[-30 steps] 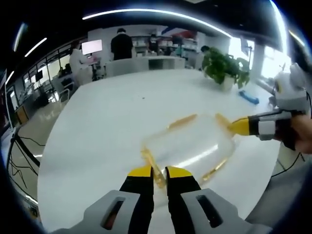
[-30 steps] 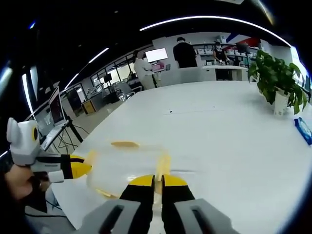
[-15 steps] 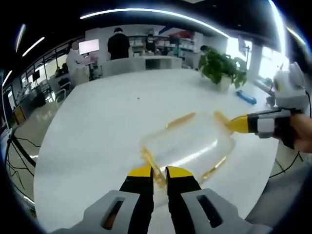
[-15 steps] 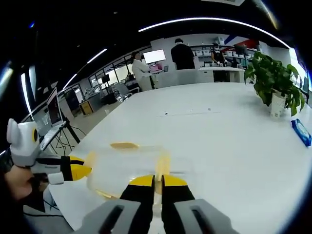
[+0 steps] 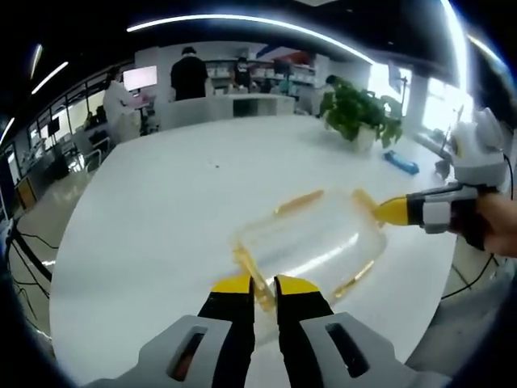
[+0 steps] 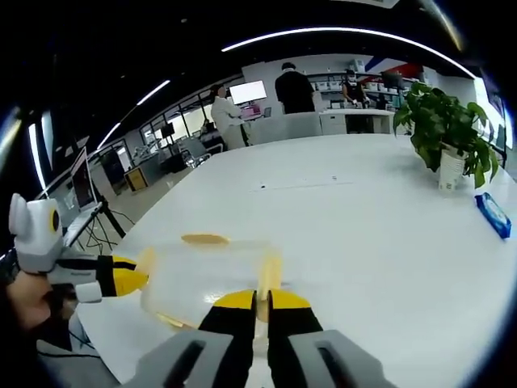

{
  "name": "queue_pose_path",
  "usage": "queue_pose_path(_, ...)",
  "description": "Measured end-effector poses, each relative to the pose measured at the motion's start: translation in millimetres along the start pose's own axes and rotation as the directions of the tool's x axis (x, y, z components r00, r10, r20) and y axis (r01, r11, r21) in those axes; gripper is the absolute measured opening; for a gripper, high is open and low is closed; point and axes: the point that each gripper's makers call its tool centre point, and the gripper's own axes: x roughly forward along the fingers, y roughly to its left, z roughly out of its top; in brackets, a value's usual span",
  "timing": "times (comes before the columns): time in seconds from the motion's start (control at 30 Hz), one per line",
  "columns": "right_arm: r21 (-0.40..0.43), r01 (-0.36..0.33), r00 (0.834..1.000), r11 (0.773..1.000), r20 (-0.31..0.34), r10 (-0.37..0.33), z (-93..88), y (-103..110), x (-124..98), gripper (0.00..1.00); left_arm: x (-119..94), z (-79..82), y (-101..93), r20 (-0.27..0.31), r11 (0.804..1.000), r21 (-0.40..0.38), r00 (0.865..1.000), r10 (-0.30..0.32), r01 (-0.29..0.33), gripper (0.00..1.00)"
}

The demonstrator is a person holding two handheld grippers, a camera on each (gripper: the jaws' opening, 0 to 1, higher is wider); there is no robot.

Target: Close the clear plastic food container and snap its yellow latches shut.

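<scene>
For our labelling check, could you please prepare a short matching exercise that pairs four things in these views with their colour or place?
Things:
1. container
2. potted plant
3. blue pack
4. right tongs

Descriptions:
A. green leaves in a white pot, far side of the white table
B. clear plastic with yellow latches
C. flat on the table near the plant
D. yellow tips shut on a latch at the container's end

Pairs: 1-B, 2-A, 3-C, 4-D
</scene>
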Motion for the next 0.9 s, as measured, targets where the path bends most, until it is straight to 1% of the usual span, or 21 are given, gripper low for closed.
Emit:
queue_pose_path(0.1, 0.020, 0.009, 1.000, 1.000, 0.004, -0.009, 1.0, -3.5, -1.1, 0.00, 1.5, 0.0, -3.0, -0.002, 1.000, -0.001, 1.000, -0.006, 0.006, 0.06)
queue_pose_path(0.27, 0.018, 0.017, 1.000, 1.000, -0.002, -0.017, 0.7, -8.8, -0.9, 0.00, 4.1, -2.8, -8.4, -0.014, 1.000, -0.001, 1.000, -0.016, 0.016, 0.06)
queue_pose_path(0.43, 0.023, 0.026, 1.000, 0.999, 0.000, -0.026, 2.3, -13.5, -0.4, 0.00, 5.9, -1.1, -12.3, -0.014, 1.000, -0.002, 1.000, -0.028, 0.028, 0.07)
queue_pose_path(0.67, 0.041, 0.026, 1.000, 0.999, -0.003, -0.026, 1.9, -15.2, 3.0, 0.00, 7.3, 1.4, -11.0, -0.013, 1.000, 0.000, 1.000, -0.028, 0.028, 0.07)
queue_pose_path(0.9, 0.045, 0.025, 1.000, 0.999, -0.013, -0.025, -2.1, -16.2, 5.1, 0.00, 9.5, -1.1, -10.6, -0.026, 1.000, 0.001, 0.999, -0.028, 0.028, 0.07)
